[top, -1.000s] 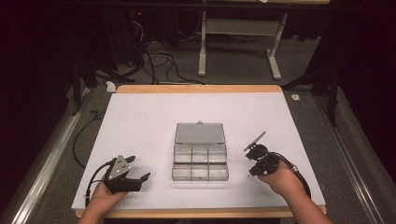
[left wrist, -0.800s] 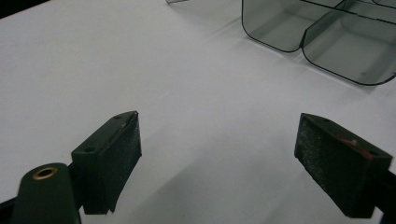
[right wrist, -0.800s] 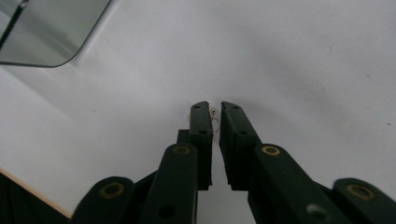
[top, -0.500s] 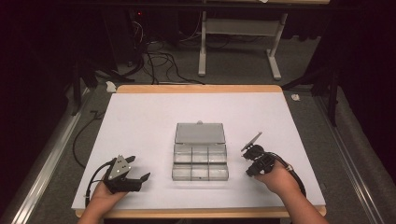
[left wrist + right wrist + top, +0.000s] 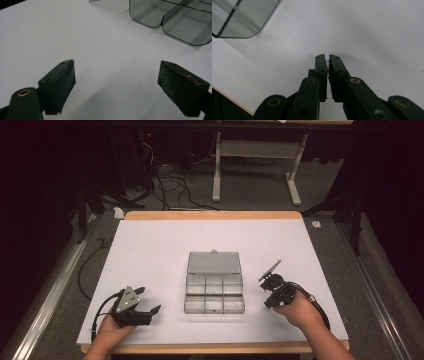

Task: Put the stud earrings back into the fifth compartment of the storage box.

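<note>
- High view: clear, hard plastic compartment box (image 5: 215, 297) at the middle of the white-topped table (image 5: 150, 245), somewhat nearer the near edge; six small cells in two rows, all seemingly bare.
- Hinged clear lid (image 5: 214, 263) thrown open and lying flat toward the far edge.
- Left gripper (image 5: 150, 299) near the near-left corner, well apart from the box; in the left gripper view (image 5: 116, 75) jaws spread wide, nothing between the pads, bare white table under them, box corner (image 5: 185, 27) ahead.
- Right gripper (image 5: 265, 292) just beside the box's right edge, toward the near-right corner; in the right gripper view (image 5: 328, 58) jaws pressed together to a hairline, a tiny speck at the tips too small to identify, box corner (image 5: 242, 17) off to one side.
- Likely handling: light, stiff and smooth, so prone to sliding on the table top when nudged; thin walls and hinge probably brittle under a hard squeeze.
- Best hold, by judgement: pinch across an outer wall or the lid's free edge at its small tab, with the other gripper steadying the base.
</note>
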A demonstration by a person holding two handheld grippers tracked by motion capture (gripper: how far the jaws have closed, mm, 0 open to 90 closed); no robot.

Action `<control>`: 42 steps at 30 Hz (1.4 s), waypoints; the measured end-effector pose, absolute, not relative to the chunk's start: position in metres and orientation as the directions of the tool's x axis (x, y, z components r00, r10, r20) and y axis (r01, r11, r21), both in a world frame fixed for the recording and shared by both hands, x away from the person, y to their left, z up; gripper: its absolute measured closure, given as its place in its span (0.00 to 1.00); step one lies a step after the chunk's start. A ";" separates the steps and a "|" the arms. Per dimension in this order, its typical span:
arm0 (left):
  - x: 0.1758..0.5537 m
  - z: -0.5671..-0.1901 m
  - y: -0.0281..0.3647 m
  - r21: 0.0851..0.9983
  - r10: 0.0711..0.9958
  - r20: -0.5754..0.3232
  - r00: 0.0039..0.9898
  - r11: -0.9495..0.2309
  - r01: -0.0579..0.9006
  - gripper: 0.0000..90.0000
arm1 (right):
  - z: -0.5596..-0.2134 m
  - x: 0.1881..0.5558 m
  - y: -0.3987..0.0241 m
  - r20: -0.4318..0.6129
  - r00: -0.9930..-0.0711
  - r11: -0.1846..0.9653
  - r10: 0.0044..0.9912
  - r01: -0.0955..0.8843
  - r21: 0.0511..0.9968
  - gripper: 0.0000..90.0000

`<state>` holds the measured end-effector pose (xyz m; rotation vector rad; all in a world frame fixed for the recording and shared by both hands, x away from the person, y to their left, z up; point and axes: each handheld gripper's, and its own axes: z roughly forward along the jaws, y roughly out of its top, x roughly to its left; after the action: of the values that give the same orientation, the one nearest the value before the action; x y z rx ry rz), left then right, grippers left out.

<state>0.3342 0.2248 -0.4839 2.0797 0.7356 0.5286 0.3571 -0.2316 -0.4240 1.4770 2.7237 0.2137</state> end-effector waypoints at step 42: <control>0.334 -0.484 0.224 0.828 0.665 0.104 0.740 -0.470 0.306 0.17 | -0.376 0.369 -0.169 0.058 -0.640 0.623 0.766 0.762 0.178 0.96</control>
<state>0.3337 0.2243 -0.4840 2.0787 0.7312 0.5296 0.3694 -0.1692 -0.3759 1.3231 2.8089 0.2905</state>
